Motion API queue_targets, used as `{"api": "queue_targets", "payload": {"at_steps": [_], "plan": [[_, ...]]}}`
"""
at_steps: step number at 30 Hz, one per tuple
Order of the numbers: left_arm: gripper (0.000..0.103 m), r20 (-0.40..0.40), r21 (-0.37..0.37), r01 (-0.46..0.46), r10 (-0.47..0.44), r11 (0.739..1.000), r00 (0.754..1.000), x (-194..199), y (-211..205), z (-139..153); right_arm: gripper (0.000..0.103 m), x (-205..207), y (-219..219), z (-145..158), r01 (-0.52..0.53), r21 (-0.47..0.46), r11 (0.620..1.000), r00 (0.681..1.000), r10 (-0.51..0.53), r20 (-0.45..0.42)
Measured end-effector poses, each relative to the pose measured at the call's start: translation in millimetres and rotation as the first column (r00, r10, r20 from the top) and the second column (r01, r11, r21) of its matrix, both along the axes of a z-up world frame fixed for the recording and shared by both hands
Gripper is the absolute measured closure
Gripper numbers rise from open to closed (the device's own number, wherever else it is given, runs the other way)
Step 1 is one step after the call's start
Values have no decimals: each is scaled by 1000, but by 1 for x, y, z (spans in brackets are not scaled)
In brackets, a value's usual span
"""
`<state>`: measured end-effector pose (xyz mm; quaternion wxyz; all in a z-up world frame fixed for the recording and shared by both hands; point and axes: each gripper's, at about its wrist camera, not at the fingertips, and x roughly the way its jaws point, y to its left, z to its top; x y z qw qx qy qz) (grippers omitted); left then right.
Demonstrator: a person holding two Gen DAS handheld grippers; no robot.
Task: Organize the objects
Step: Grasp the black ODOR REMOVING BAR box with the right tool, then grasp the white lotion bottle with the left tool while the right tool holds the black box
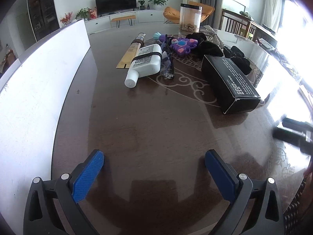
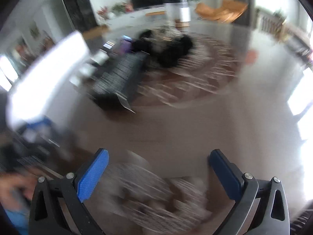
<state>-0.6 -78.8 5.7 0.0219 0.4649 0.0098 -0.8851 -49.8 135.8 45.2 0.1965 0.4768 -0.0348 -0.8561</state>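
Observation:
My left gripper (image 1: 154,156) is open and empty above the dark wooden table (image 1: 148,121). Ahead lie a white bottle (image 1: 143,61), a tan tube (image 1: 133,51), clear glasses (image 1: 168,62), a purple toy (image 1: 183,45), black hair ties (image 1: 207,46) and a black box (image 1: 230,80). My right gripper (image 2: 159,157) is open and empty; its view is motion-blurred. There the black box (image 2: 119,76) and black hair ties (image 2: 174,52) lie ahead to the left. Part of the right gripper (image 1: 293,135) shows at the left wrist view's right edge.
A white bin wall (image 1: 39,82) runs along the table's left side, also blurred in the right wrist view (image 2: 47,78). A clear jar (image 1: 190,16) stands at the table's far edge. A person's hand (image 2: 13,188) shows at lower left.

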Motion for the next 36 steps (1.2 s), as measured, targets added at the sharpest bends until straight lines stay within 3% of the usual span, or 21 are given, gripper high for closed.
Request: {"api": "queue_targets", "payload": {"at_steps": [3,8,10,11,13,19,24,28,30,36], "plan": [[0,0,0,0,0,1000,1000,-1,0,0,0,-29,-34,19,-42,-11,999,999,41,-31],[0,0,0,0,0,1000,1000,-1,0,-1,2,-76,-86,17,-87,99,991,996,89,-21],[0,0,0,0,0,1000,1000,-1,0,-1,27,-83,-87,6,-74,140,987,997,75,-7],[0,0,0,-1,1,1000,1000,-1,0,-1,40,-80,-80,2,-72,112,991,997,73,-1],[0,-1,0,-1,1,1000,1000,-1,0,-1,41,-69,-61,0,-46,73,996,999,47,-13],[0,0,1,-2,2,1000,1000,-2,0,-1,42,-9,-1,-9,49,146,988,996,-38,-76],[0,29,2,-35,35,999,999,-12,-6,2,42,12,23,-12,113,214,970,987,-85,-134],[0,-8,43,-157,158,987,987,-48,-34,26,42,16,34,-13,118,193,974,981,-84,-172],[0,-5,12,-177,177,984,984,-75,-41,30,42,16,33,-14,119,198,973,980,-82,-183],[0,53,25,-123,122,992,991,-137,-45,17,41,19,33,-14,108,190,976,979,-71,-191]]}}
